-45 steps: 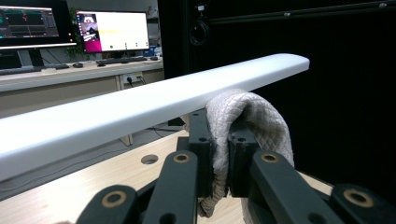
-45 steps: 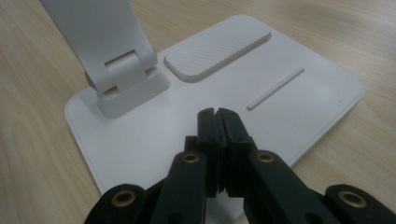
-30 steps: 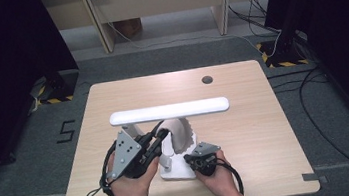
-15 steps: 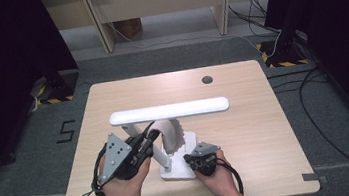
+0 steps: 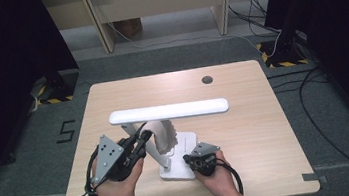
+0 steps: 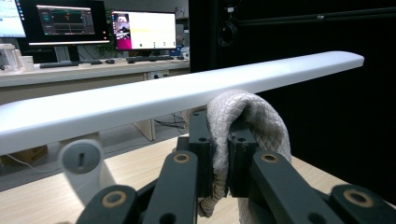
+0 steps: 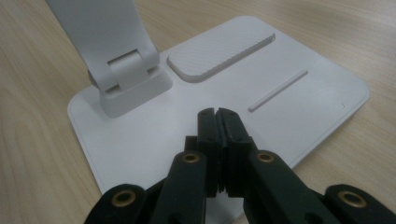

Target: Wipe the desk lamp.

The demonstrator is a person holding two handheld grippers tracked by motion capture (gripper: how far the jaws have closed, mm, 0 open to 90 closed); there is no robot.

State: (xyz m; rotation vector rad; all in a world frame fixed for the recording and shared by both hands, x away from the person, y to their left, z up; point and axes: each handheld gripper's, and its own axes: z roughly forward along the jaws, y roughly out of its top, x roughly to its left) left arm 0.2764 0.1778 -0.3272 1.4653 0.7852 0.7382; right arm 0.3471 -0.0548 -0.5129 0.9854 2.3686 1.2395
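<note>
A white desk lamp stands on the wooden table (image 5: 250, 119), its long light bar (image 5: 169, 111) level above its flat base (image 5: 186, 142). My left gripper (image 5: 142, 137) is shut on a quilted grey-white cloth (image 5: 162, 132). In the left gripper view the cloth (image 6: 247, 116) folds over the left gripper (image 6: 219, 140) and touches the underside of the light bar (image 6: 187, 93). My right gripper (image 5: 194, 162) is shut with nothing between its jaws. In the right gripper view the right gripper (image 7: 217, 116) points down at the base (image 7: 280, 107), close to the arm's hinge (image 7: 126, 74).
A small dark round hole (image 5: 207, 79) sits near the table's far edge. The lamp's round arm joint (image 6: 81, 161) rises left of my left jaws. Cables lie on the floor (image 5: 312, 86) to the right of the table.
My left gripper and the cloth have shifted slightly left under the light bar. The right gripper has stayed on the base.
</note>
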